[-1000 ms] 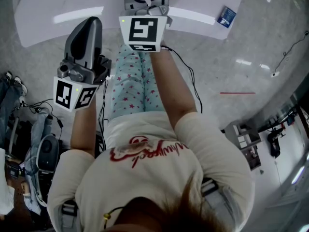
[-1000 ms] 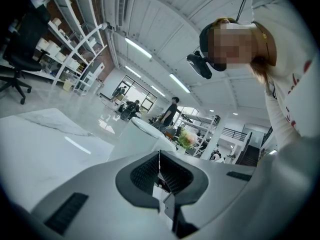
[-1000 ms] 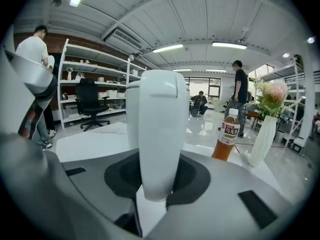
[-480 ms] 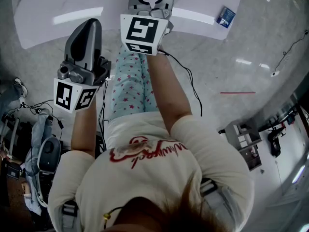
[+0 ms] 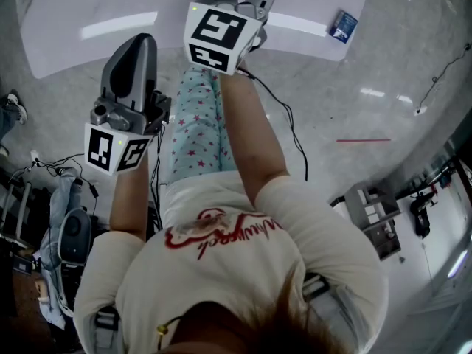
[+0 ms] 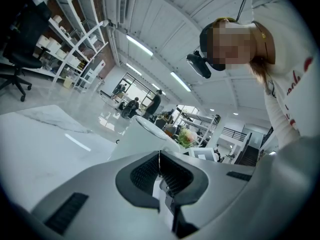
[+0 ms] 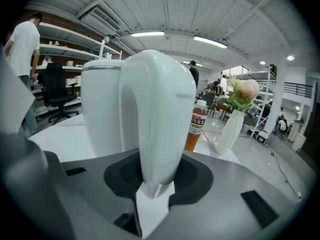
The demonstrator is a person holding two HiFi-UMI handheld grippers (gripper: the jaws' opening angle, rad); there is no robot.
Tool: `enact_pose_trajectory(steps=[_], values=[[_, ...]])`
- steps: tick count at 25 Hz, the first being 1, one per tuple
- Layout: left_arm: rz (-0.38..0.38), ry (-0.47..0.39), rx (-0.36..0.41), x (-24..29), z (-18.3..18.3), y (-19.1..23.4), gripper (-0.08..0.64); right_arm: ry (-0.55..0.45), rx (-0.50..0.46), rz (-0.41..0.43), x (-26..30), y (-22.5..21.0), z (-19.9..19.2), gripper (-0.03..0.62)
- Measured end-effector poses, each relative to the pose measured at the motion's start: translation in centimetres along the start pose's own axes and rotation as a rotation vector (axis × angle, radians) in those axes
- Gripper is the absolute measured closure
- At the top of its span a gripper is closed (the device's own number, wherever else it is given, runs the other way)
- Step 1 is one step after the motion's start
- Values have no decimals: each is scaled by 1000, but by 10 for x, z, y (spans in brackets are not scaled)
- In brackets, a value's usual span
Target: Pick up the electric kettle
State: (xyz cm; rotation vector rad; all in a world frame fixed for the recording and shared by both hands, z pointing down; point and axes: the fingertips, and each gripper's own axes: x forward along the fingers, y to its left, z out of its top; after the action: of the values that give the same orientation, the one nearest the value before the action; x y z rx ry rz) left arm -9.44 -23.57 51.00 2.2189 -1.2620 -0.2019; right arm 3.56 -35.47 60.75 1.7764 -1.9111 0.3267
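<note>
1. Right hand-held gripper (image 7: 157, 179): the jaws stand at a middling width, clamped on the handle (image 7: 160, 109) of the electric kettle (image 7: 102, 109). The handle fills the gap between the pads.
2. Kettle position: the white body stands directly ahead of this hand-held gripper, just beyond the handle and slightly left of the jaw line, over the white bench (image 7: 60, 129).
3. Axis: the handle arch rises upright out of the jaw gap, and the body stands upright beside it.
4. Left hand-held gripper (image 6: 160, 171): the jaws are together with nothing between them. It is held back, to the left of the right one. The right is the nearer to the kettle.
5. The kettle base is hidden, so contact with the bench cannot be confirmed. The lift probably calls for a straight upward pull.
</note>
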Motion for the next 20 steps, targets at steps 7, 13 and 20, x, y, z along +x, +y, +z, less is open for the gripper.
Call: enact_pose_trajectory(steps=[7, 13, 20], values=[[10, -1, -32, 1, -2, -6, 548, -34, 41, -65, 17, -23, 9, 486], [8, 24, -32, -1, -9, -8, 548, -67, 104, -68, 24, -31, 14, 489], [9, 36, -5, 0, -6, -5, 546, -96, 69, -27, 30, -32, 24, 491]])
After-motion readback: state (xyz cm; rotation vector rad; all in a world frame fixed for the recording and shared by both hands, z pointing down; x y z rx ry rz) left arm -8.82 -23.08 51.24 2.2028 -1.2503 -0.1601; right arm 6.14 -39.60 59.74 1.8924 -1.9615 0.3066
